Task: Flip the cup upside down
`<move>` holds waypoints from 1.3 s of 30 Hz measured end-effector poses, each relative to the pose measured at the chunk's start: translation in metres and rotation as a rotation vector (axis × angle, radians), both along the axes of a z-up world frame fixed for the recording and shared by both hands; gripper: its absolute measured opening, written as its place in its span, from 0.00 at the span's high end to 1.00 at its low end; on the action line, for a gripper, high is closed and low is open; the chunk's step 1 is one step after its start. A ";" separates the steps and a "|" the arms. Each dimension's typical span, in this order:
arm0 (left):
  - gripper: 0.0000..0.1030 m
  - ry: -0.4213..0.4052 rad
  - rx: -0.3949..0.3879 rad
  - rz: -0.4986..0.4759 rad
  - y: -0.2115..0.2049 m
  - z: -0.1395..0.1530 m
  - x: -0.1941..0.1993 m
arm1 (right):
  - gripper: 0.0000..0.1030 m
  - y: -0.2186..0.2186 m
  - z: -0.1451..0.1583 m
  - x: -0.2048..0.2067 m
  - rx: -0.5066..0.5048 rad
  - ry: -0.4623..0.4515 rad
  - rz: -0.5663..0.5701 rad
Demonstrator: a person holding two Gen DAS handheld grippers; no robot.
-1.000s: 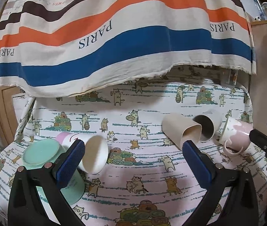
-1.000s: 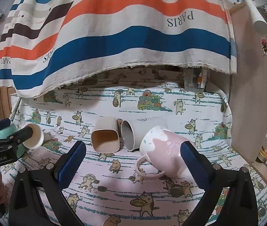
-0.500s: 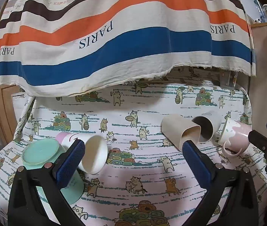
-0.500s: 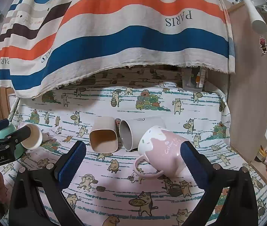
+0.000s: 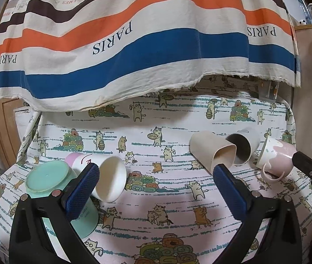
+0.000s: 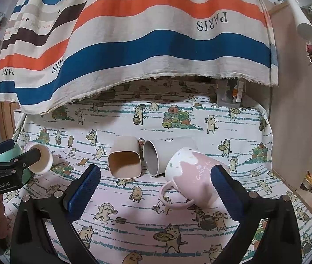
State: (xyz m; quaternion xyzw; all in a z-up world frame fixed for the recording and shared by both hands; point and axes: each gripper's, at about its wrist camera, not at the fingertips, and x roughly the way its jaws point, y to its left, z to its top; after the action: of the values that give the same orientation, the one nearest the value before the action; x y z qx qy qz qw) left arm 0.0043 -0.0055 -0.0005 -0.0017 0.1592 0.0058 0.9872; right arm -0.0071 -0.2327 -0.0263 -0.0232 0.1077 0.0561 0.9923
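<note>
pink mug [image 6: 194, 176] on its side, inside hidden | right tool [image 6: 154, 187] spread | left tool [image 5: 154, 187] spread

right gripper [image 6: 156, 189] | drawn slightly back from pink mug [image 6: 194, 173] | mug higher in its view

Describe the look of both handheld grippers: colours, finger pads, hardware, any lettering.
Both the left gripper and right gripper have matte black plastic frames with silver round fasteners. Their fingers carry dark blue textured pads. The left gripper's body reads "GenRobot.AI" in white, seen from the right wrist camera.
</note>
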 end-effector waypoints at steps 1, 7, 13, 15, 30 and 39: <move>0.00 -0.001 -0.001 -0.002 0.000 0.000 0.000 | 0.02 0.000 0.000 0.000 0.000 0.000 0.001; 0.00 -0.002 0.011 -0.002 -0.001 0.000 0.000 | 0.02 0.000 0.000 0.000 0.001 0.000 0.001; 0.00 0.002 0.008 0.000 0.000 0.000 0.000 | 0.01 0.001 0.000 0.000 0.003 -0.002 0.001; 0.00 -0.001 0.007 0.001 0.001 0.000 -0.001 | 0.01 0.001 0.001 0.000 0.004 -0.001 0.004; 0.00 -0.045 -0.025 -0.005 0.009 0.008 -0.009 | 0.01 -0.009 0.009 -0.014 0.049 -0.084 0.025; 0.00 -0.075 -0.036 0.031 0.017 0.012 -0.012 | 0.01 -0.024 0.013 -0.012 0.117 -0.077 0.037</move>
State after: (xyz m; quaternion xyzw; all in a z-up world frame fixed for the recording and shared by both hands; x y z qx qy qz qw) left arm -0.0081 0.0113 0.0116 -0.0220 0.1222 0.0181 0.9921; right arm -0.0190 -0.2565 -0.0136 0.0304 0.0654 0.0798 0.9942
